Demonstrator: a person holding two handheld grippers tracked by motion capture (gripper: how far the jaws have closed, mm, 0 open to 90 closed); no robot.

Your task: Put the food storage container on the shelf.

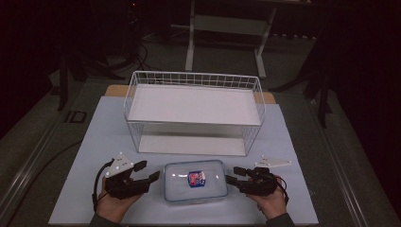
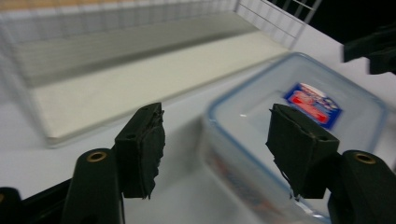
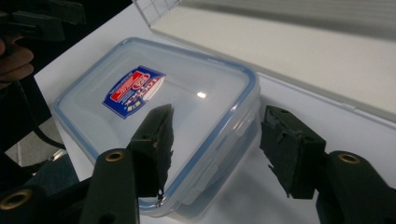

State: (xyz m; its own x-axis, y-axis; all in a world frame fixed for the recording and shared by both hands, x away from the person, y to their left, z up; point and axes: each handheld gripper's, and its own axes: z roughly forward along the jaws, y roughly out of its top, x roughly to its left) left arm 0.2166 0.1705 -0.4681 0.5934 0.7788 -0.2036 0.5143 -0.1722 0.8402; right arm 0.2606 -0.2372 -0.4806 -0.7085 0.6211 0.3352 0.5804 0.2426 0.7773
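Gripping, at the near edge of the white table [image 1: 94, 142], the black two-jaw left gripper [image 1: 147, 171] in the left hand [image 1: 113, 204] and the black two-jaw right gripper [image 1: 234, 175] in the right hand [image 1: 270, 203]. Pointing both inward, toward each other, at the clear rectangular plastic container with the blue-rimmed lid [image 1: 195, 191]. Flanking that container, which is lying flat on the table between the two grippers, lid on, just in front of the white wire basket [image 1: 194, 78] and apart from it. Showing a red and blue label [image 1: 196, 178] on the middle of the lid.

Holding the left gripper's fingers [image 2: 144, 140] spread, pinching nothing. Keeping them just beside the container's left end: in the left gripper view, lining one pad up in front of the lid's near corner and the other over bare table, with the container's wall lying in the gap a little ahead of the pads. Not pressing on the plastic.

Holding the right gripper's fingers [image 3: 154, 140] spread as well, pinching nothing. Straddling the container's right end in the right gripper view: hovering one pad in front of the lid, the other off to the side beyond the wall, the blue rim and a corner running between them. Seeming to stand clear of lid and wall, though not showing plainly whether the pad over the lid is grazing it.
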